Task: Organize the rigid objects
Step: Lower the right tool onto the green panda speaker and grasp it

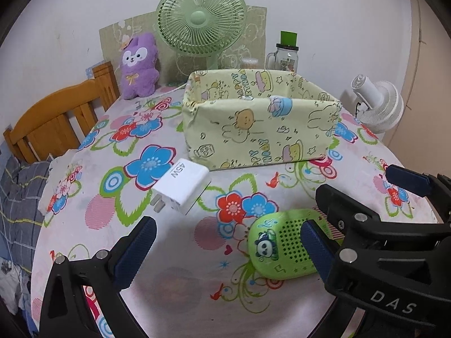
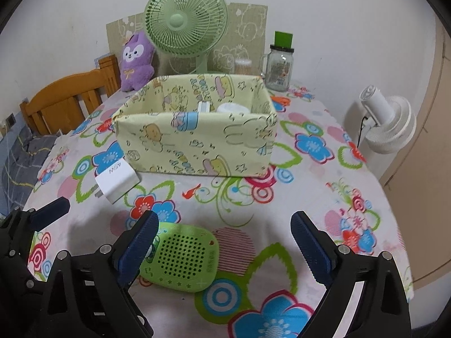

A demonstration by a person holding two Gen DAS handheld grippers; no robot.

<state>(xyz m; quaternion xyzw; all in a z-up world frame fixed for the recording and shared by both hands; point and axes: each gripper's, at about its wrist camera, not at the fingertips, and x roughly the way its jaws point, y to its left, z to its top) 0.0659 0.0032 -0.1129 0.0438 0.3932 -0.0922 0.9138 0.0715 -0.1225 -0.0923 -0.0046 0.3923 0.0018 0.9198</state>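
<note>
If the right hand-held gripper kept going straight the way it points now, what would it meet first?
Probably the green speaker. The right hand-held gripper is open, and the speaker lies on the floral tablecloth just ahead, nearer one finger. Depth is uncertain.

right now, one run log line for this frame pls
left gripper: open, empty | right gripper: open over green speaker | charger: beside box

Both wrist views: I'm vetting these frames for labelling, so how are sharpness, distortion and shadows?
Left wrist view: sharp; "45W" reads on the charger; fisheye curves the table edge, corners dark. Right wrist view: equally sharp, speaker holes distinct; soft shadow beneath the right gripper; no glare in either.
</note>
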